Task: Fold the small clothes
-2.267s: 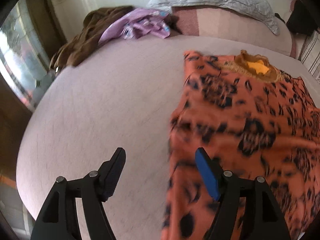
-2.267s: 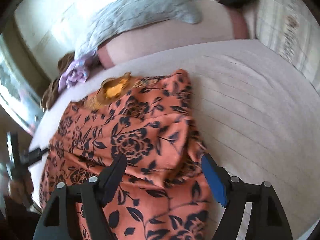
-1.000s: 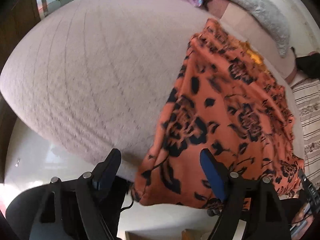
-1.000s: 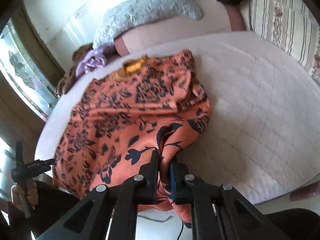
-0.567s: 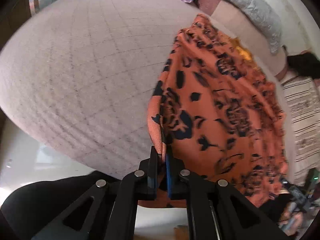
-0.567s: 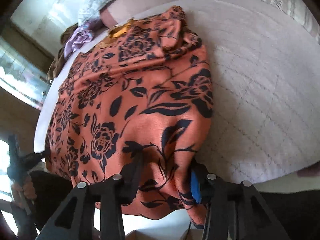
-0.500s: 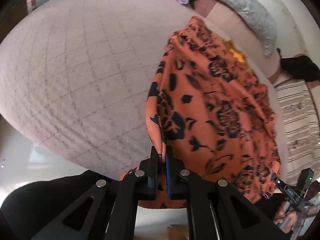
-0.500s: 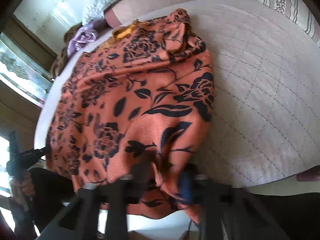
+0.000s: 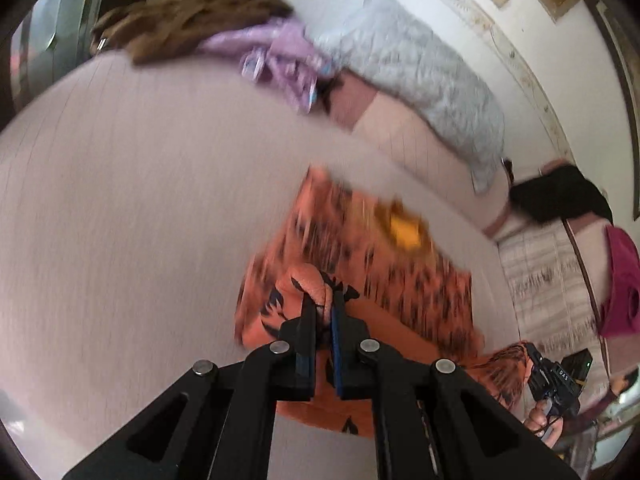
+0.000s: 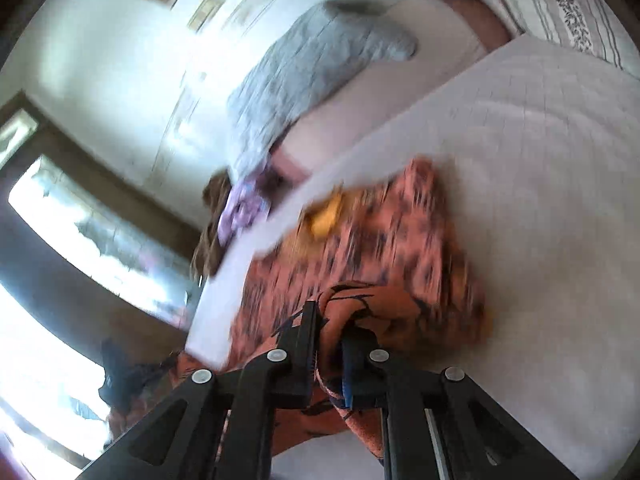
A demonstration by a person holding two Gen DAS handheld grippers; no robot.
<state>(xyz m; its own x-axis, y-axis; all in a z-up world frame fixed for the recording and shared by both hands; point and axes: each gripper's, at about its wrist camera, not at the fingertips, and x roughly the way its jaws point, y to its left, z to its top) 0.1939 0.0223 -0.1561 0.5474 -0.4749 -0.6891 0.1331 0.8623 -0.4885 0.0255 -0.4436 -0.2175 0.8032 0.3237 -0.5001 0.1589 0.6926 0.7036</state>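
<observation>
daylight from blown-out window (image 10: 60, 240) | heavy motion blur | fisheye-warped edges

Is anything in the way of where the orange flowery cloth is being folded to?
Nothing visible is. Both tools, left and right, are shut on the orange cloth, lifting its near edge above the part lying flat. The purple clothes and grey pillow sit far back on the bed, away from it.

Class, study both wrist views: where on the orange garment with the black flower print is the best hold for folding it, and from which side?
Grip the orange floral garment at its near hem corners, approaching from the bed's near edge. That edge is loose and bunches easily; the left gripper and right gripper already pinch it there.
</observation>
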